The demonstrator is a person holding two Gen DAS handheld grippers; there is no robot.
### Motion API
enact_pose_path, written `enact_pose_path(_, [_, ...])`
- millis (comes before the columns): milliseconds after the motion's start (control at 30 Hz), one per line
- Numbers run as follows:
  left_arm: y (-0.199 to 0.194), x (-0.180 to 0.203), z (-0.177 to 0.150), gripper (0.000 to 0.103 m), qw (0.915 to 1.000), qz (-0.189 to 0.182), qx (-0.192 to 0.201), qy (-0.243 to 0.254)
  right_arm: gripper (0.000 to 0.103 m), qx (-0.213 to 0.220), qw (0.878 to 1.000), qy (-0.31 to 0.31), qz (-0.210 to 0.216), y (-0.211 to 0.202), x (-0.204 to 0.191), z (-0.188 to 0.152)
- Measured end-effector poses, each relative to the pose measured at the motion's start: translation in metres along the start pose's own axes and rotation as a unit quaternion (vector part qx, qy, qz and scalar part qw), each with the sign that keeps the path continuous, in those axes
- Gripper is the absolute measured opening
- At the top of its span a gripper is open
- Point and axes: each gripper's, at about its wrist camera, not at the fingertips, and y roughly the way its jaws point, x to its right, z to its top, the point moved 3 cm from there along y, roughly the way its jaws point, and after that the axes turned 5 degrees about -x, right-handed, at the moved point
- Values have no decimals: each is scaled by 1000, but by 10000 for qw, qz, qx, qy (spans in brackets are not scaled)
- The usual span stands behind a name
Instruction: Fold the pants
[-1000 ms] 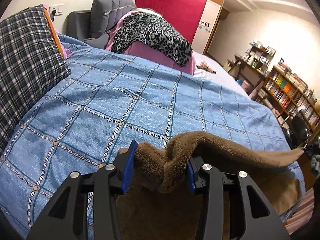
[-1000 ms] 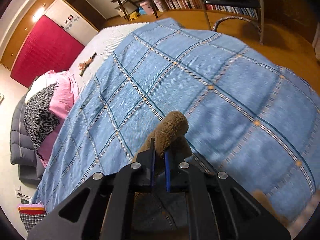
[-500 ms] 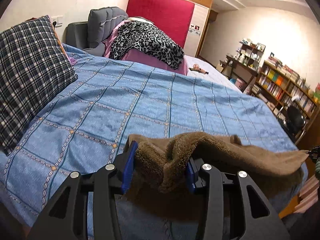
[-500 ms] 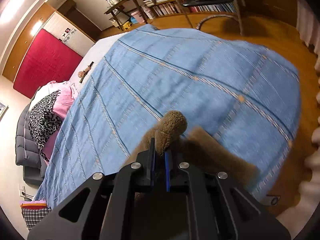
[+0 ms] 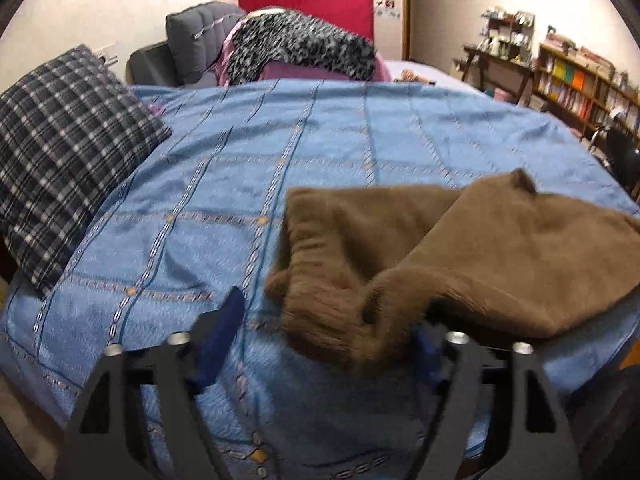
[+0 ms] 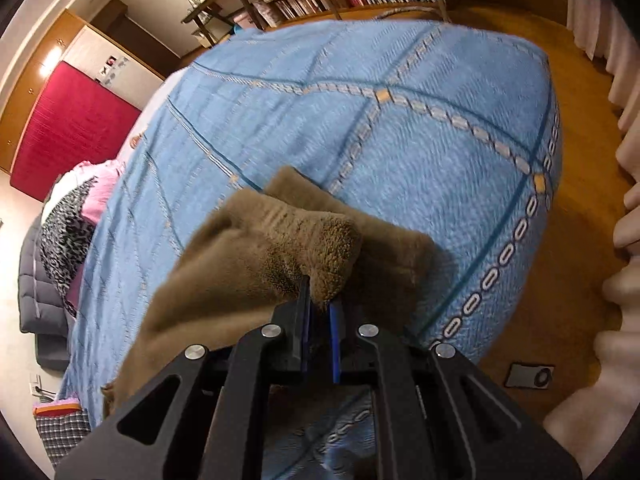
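Brown fleece pants [image 5: 472, 248] heaped on the blue checked bedspread [image 5: 280, 168], near the foot corner of the bed. Left gripper [image 5: 324, 332] spread wide, one blue pad bare over the bedspread, the other just beside a fold of fleece, clamping nothing. Right gripper [image 6: 318, 312] nearly closed, pinching a bunched edge of the pants [image 6: 280, 248]. Plaid pillow [image 5: 60, 160] well apart, by the headboard side.
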Motion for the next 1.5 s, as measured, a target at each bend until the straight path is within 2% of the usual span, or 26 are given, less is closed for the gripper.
enact_pose_path(100, [3, -11, -8, 86, 9998, 10, -126, -132, 10, -15, 9999, 28, 100, 5, 4, -3])
enact_pose_path(233, [-6, -9, -12, 86, 9999, -14, -141, -49, 25, -30, 9995, 73, 320, 5, 9, -4])
enact_pose_path(333, [-17, -3, -14, 87, 9996, 55, -154, 212, 36, 27, 9990, 25, 435, 3, 9, -4])
enact_pose_path(467, [-37, -5, -15, 87, 9993, 98, -110, 329, 40, 37, 9989, -62, 473, 6, 7, -3])
enact_pose_path(567, [-52, -18, -12, 87, 10000, 53, 53, 54, 40, 45, 9990, -86, 429, 14, 2, 0])
enact_pose_path(733, [-67, -44, 12, 90, 9949, -297, 387, -884, 40, 125, 9993, -220, 277, 20, -6, 0])
enact_pose_path(800, [-57, -46, 27, 91, 9925, -388, 322, -1117, 40, 145, 9993, -244, 242, 20, -7, 0])
enact_pose_path(900, [-26, -40, 49, 91, 9896, -533, -1, -1332, 40, 186, 9993, -198, 247, 20, -9, -1])
enact_pose_path(1100, [33, -14, 75, 91, 9898, -587, -498, -1197, 40, 422, 9981, -432, -76, 3, -10, -5])
enact_pose_path(1233, [55, -8, 81, 91, 9882, -655, -680, -1209, 40, 618, 9968, -458, -237, -11, -9, -7])
enact_pose_path(1300, [66, -6, 81, 91, 9870, -698, -811, -1203, 40, 692, 9956, -603, -183, -16, -20, -10])
enact_pose_path(1433, [83, -4, 80, 91, 9836, -779, -1077, -1219, 42, 849, 9830, -1620, -139, -17, -84, -27])
enact_pose_path(1467, [87, -4, 78, 91, 9824, -816, -1151, -1224, 45, 851, 9777, -1917, -86, -14, -104, -34])
enact_pose_path(1500, [90, -4, 77, 91, 9815, -860, -1196, -1224, 54, 842, 9716, -2213, 38, -10, -127, -42])
